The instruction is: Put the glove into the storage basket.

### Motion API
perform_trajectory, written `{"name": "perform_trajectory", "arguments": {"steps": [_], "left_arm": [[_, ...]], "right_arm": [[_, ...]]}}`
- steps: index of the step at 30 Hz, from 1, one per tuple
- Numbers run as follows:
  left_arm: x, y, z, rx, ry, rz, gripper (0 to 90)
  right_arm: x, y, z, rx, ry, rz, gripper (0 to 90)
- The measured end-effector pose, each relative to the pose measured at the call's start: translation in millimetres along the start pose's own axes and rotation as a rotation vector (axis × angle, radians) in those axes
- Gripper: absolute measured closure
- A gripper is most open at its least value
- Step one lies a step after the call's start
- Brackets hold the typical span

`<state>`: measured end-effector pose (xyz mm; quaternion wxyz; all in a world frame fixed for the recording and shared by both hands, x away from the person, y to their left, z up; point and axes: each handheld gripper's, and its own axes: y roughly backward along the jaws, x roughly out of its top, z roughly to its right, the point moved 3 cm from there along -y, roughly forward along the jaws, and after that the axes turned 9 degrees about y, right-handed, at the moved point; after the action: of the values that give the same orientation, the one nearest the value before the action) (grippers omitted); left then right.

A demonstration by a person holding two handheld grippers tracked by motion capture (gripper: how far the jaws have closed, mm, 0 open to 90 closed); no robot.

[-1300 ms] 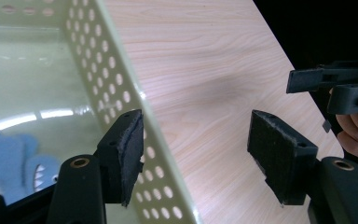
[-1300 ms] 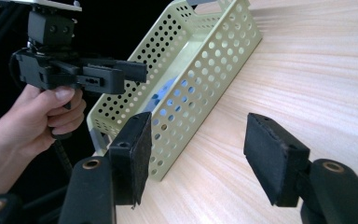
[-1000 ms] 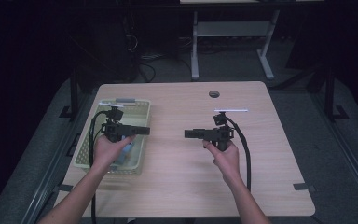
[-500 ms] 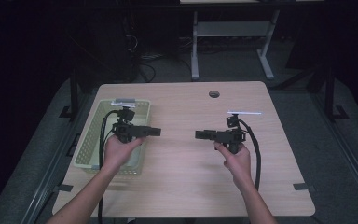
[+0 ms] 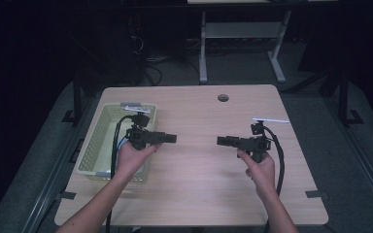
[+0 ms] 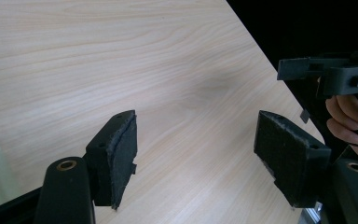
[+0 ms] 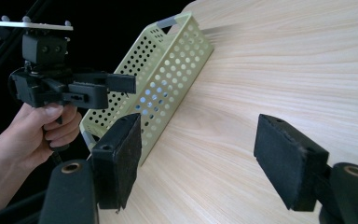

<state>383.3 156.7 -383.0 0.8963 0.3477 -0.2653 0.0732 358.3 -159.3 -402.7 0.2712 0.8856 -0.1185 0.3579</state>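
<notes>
A pale green perforated basket [image 5: 95,145] stands at the table's left side; its holed wall [image 7: 168,74] faces the right gripper view, with something blue glimpsed through the holes. My left gripper [image 5: 171,138] is held just right of the basket, pointing right, open with nothing between its pads [image 6: 121,154]. My right gripper [image 5: 222,141] is held at the table's right half, pointing left toward the other one, open and empty [image 7: 198,158]. The two grippers face each other with a gap of bare wood between them.
The light wooden table [image 5: 199,184] has a round cable hole [image 5: 223,97] near its far edge. Black tape tabs sit at the near corners. A white-legged desk frame [image 5: 238,43] stands behind on the dark floor.
Both hands have lifted and moved a little away from the person. The left gripper shifted right, off the basket toward the table's middle. Both grippers stay open.
</notes>
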Motion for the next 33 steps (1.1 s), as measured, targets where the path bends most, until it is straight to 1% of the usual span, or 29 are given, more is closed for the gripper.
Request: {"name": "perform_trajectory", "arguments": {"steps": [3, 6, 8, 13, 18, 19, 23, 25, 28, 30, 33], "left_arm": [[-0.8, -4.9, 4.5, -0.001, -0.011, -0.005, 29.4], [-1.8, -9.5, 8.2, -0.004, -0.022, -0.015, 28.8], [-2.8, -12.8, 10.4, -0.004, -0.030, -0.020, 28.6], [-5.9, -20.8, 16.2, -0.021, -0.040, -0.033, 26.8], [-9.6, -27.0, 21.4, -0.027, -0.058, -0.044, 26.1], [-10.6, -28.7, 22.8, -0.031, -0.054, -0.042, 26.0], [-14.6, -34.2, 25.4, -0.035, -0.069, -0.057, 25.7], [-16.0, -37.1, 27.5, -0.038, -0.072, -0.057, 25.4], [-18.2, -40.2, 30.3, -0.046, -0.082, -0.057, 25.1], [-20.7, -43.5, 32.6, -0.051, -0.076, -0.057, 24.9], [-24.7, -48.0, 34.2, -0.054, -0.083, -0.070, 24.8]], "right_arm": [[-2.0, 6.0, 4.3, -0.007, -0.001, 0.009, 31.3], [-2.9, 8.6, 6.6, -0.016, -0.005, 0.006, 30.1], [-4.8, 14.3, 9.6, -0.021, -0.015, 0.020, 30.2], [-9.3, 22.2, 16.0, -0.032, -0.027, 0.030, 30.0], [-14.4, 31.5, 23.6, -0.051, -0.033, 0.035, 28.9], [-15.4, 33.2, 25.1, -0.060, -0.034, 0.035, 28.7], [-19.4, 40.7, 30.3, -0.068, -0.047, 0.050, 28.5], [-22.1, 43.3, 33.0, -0.063, -0.058, 0.052, 28.5], [-26.5, 46.2, 37.0, -0.068, -0.071, 0.049, 27.9], [-29.0, 48.2, 39.8, -0.071, -0.076, 0.048, 27.9], [-32.1, 51.4, 43.9, -0.071, -0.089, 0.055, 27.4]]}}
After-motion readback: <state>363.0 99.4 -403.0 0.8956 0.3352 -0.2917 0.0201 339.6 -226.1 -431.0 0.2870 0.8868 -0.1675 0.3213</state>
